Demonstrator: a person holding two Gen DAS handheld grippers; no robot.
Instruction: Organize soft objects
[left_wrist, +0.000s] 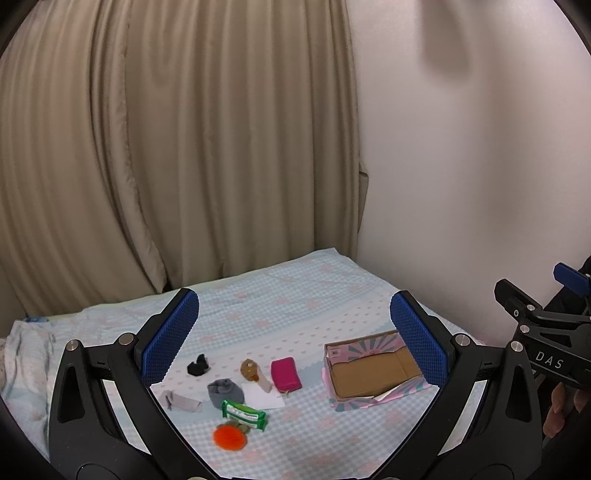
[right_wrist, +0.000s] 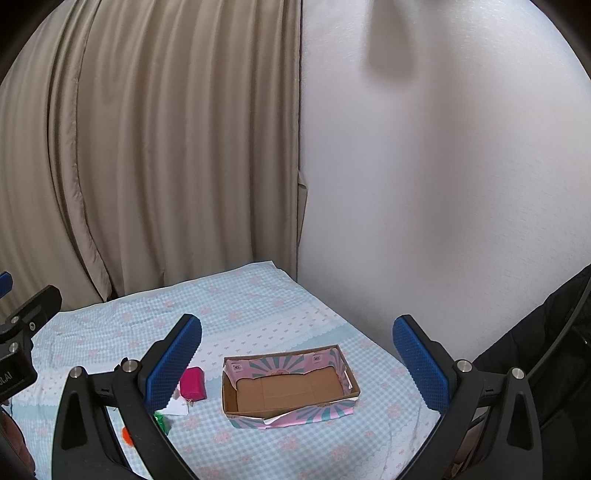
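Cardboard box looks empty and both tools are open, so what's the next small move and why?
Probably lower the left tool toward the pink pouch, the loose item nearest the cardboard box. Both tools hang open above the bed, holding nothing, and the box has nothing in it, so sorting hasn't begun.

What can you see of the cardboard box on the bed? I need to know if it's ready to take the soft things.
The cardboard box is a shallow open tray, plain brown inside, with a pink-and-teal sunburst print on its walls. It has no lid and nothing inside. Its front wall is torn and bent, with a flap folded outward. It rests flat on the checked bedsheet, right of the pink pouch and apart from it. Neither tool touches it.
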